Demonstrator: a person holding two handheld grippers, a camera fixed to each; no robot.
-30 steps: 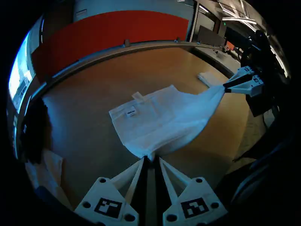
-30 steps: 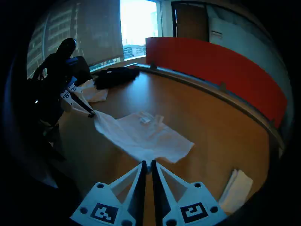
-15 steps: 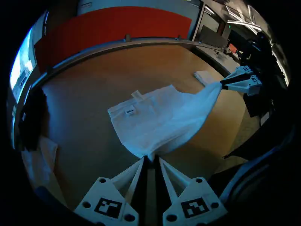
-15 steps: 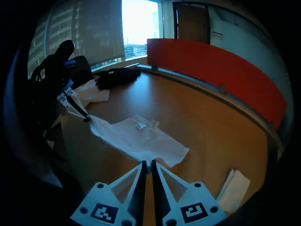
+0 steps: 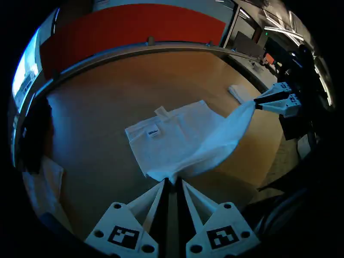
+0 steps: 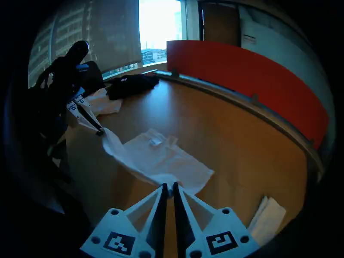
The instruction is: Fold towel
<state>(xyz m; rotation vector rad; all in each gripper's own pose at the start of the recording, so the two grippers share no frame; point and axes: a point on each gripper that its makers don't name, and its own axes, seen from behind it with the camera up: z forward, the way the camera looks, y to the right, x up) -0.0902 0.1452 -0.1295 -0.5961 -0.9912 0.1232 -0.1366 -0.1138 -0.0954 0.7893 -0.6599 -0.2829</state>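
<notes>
Towel [image 5: 180, 137] lay half on the worktop [image 5: 99, 99], tagged far part flat, near edge raised off it. Left gripper [image 5: 172, 182] jaws were closed on one near corner, right gripper [image 6: 168, 188] jaws closed on the other. Versus a second earlier, the raised edge had crept forward over the flat part and sagged more. Fold looked underway, not laid down yet.

White towel [image 5: 180, 137], thin cloth, small tag [image 5: 152, 132] near its far edge. Far half lies flat and faintly creased on wooden table [image 5: 99, 103]. Near edge is raised off the surface, one corner pinched in left gripper [image 5: 173, 180], the other in right gripper [image 5: 257, 102], cloth sagging between them.
</notes>
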